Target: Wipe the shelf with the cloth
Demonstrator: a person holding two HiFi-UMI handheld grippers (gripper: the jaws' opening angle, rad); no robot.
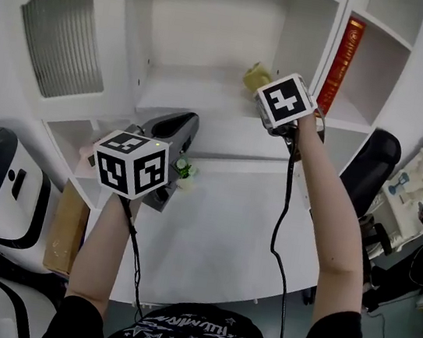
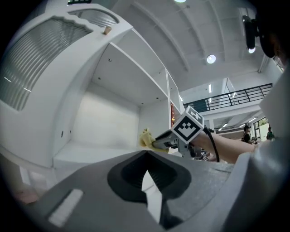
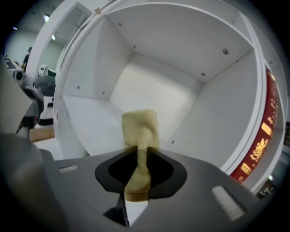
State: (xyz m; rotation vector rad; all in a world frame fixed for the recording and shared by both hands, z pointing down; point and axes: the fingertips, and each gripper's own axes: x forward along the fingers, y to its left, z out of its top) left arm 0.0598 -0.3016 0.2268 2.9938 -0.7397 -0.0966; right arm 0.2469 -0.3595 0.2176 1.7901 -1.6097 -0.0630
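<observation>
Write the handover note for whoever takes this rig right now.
The left tool is shut and empty, over the table.
The right tool is shut on the yellow cloth, reaching into the open compartment near its right wall.
The shelf is bare; whether the cloth touches it cannot be told.
Done: cloth in grip and at the shelf.
Left: wipe across the shelf board.

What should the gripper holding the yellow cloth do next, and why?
Probably lower the right gripper a little, so the fluffy yellow cloth presses flat on the white shelf board. The cloth is pinched between its jaws and is inside the open compartment, but it sticks out ahead, and I cannot tell whether it touches the board.
</observation>
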